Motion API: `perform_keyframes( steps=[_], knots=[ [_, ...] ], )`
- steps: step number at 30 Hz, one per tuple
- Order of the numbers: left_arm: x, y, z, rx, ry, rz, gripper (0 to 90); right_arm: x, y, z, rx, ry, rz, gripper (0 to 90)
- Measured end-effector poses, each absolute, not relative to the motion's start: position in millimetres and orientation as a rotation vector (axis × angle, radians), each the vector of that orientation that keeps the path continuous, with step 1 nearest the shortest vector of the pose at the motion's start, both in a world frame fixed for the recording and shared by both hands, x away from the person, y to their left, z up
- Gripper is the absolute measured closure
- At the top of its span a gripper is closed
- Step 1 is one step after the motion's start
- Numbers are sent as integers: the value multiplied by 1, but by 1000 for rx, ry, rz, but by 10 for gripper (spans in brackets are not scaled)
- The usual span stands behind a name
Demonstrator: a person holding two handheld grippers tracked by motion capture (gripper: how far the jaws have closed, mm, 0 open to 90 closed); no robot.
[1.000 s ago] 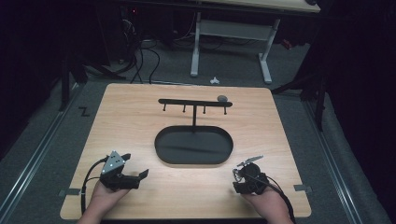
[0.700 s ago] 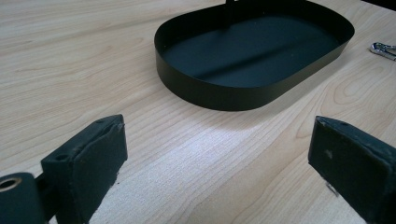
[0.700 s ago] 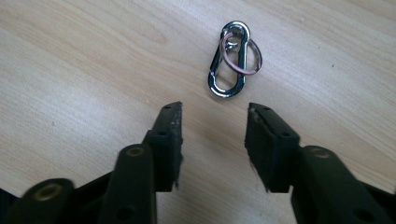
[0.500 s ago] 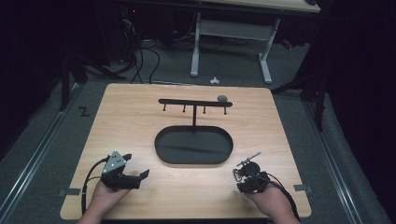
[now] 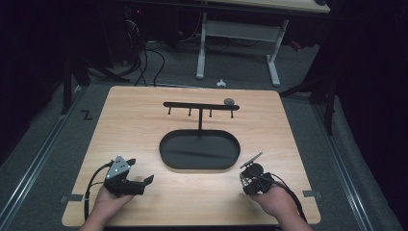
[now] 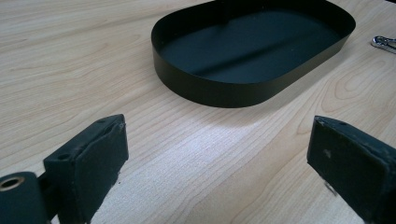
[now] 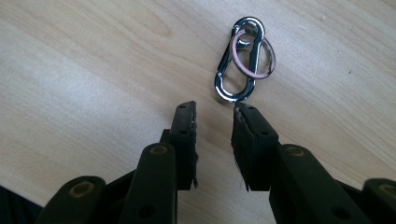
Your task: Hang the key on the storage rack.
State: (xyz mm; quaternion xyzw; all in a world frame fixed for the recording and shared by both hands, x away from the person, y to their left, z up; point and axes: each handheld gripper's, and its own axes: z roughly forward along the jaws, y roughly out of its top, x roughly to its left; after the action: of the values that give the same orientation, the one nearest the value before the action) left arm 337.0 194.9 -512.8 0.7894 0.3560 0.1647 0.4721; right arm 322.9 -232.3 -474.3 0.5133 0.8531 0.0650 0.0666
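Observation:
A silver carabiner (image 7: 238, 60) with a pinkish key ring (image 7: 254, 53) looped through it lies flat on the wooden table. My right gripper (image 7: 214, 114) points down at it from just short of it, jaws a narrow gap apart and nothing between them. In the high view the right gripper (image 5: 250, 174) sits at the table's front right, beside the black oval tray (image 5: 166, 151). My left gripper (image 5: 140, 170) rests at the front left, open wide and empty. Its own view looks between its jaws (image 6: 219, 140) at the tray's wall (image 6: 210, 88); a bit of shiny metal (image 6: 385, 43) lies at the right edge.
A black rack (image 5: 199, 106) with several hooks stands on a post rising from the tray's far side. A small grey object (image 5: 229, 101) sits by the bar's right end. Bare wood surrounds the tray. Beyond the table are cables and a white desk frame (image 5: 238, 29).
The right gripper has tipped slightly, and its top plate shows at a different angle. The left gripper has stayed put.

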Motion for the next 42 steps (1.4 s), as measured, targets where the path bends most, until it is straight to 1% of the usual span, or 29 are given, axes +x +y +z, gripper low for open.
perform_keyframes(
  steps=[4, 7, 11, 13, 19, 23, 24, 25, 26, 28, 31, 35, 36, 39, 42],
  knots=[
    [337, 196, -512, 1926, 875, 413, 59, 329, -230, -476, 1513, 2562, 179, 727],
    [337, 196, -512, 1929, 873, 412, 59, 330, -229, -477, 1509, 2571, 174, 727],
    [338, 195, -513, 1932, 871, 408, 60, 331, -227, -479, 1485, 2557, 155, 713],
    [338, 195, -513, 1933, 870, 408, 60, 333, -228, -480, 1497, 2548, 159, 683],
    [338, 196, -513, 1935, 872, 409, 61, 339, -231, -480, 1531, 2517, 189, 704],
    [338, 196, -513, 1937, 870, 409, 61, 341, -232, -478, 1527, 2507, 194, 696],
    [338, 196, -513, 1940, 869, 407, 61, 342, -232, -478, 1519, 2510, 192, 675],
    [338, 195, -513, 1940, 869, 408, 62, 343, -230, -478, 1550, 2500, 179, 617],
    [338, 195, -513, 1940, 869, 408, 62, 343, -230, -478, 1550, 2500, 179, 617],
    [338, 196, -513, 1942, 867, 406, 63, 346, -230, -481, 1544, 2517, 176, 583],
    [338, 196, -513, 1943, 867, 404, 65, 347, -229, -483, 1545, 2522, 177, 607],
    [338, 195, -514, 1946, 866, 400, 67, 348, -227, -484, 1538, 2519, 171, 612],
    [338, 195, -514, 1947, 865, 399, 68, 349, -227, -484, 1542, 2518, 172, 601],
    [338, 194, -514, 1948, 862, 398, 70, 352, -229, -485, 1580, 2516, 179, 509],
    [338, 195, -514, 1948, 862, 398, 71, 357, -232, -486, 1613, 2519, 201, 488]
  ],
)
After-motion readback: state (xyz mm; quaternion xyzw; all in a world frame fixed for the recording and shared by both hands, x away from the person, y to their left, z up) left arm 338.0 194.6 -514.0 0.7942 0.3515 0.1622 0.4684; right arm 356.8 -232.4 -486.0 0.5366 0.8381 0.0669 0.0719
